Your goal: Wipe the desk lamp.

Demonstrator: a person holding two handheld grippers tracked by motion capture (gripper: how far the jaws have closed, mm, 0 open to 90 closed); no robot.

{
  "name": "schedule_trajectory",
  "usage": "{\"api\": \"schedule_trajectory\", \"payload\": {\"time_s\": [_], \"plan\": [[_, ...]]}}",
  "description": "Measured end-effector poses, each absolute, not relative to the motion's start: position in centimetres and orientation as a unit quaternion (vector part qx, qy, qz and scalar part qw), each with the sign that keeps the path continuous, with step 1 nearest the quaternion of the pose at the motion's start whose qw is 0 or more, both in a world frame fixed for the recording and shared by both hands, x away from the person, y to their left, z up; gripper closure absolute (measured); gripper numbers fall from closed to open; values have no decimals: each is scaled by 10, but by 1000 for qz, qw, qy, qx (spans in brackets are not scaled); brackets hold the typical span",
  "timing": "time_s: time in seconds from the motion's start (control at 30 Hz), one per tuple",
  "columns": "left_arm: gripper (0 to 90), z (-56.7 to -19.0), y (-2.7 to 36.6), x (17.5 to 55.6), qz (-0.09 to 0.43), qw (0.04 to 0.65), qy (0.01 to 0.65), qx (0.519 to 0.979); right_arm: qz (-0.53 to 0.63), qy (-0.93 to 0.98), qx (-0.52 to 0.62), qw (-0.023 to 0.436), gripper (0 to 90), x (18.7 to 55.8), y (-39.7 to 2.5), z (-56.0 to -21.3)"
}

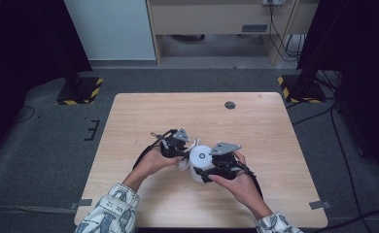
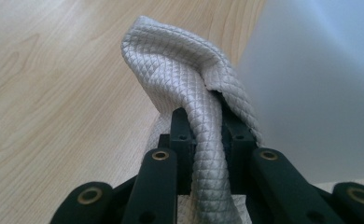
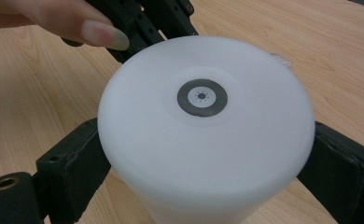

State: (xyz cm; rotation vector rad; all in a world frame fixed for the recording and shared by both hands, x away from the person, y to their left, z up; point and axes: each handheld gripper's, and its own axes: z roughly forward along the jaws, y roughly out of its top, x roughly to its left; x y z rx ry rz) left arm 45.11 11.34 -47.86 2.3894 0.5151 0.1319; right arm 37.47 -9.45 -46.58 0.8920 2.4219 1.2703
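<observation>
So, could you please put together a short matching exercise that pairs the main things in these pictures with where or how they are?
Things:
1. cloth
2. white cylinder
3. table
4. grey ring

States:
A. light wood, bearing everything
B. pinched in the left claw
C. at the middle of the cylinder's flat end
D. clamped by its sides in the right claw

Pairs: 1-B, 2-D, 3-A, 4-C
</observation>
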Motion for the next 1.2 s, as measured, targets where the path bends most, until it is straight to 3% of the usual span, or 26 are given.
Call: {"api": "schedule_trajectory", "payload": {"time_s": [0.2,0.77,1.2], "plan": [[773,-488,110,451,52,316,194,927,438,835,307,133,90,375,-95,-466],[772,-465,139,430,54,352,201,912,440,833,308,132,90,375,-95,-466],[771,-467,141,391,45,352,196,914,439,834,307,133,91,375,-95,-466]]}}
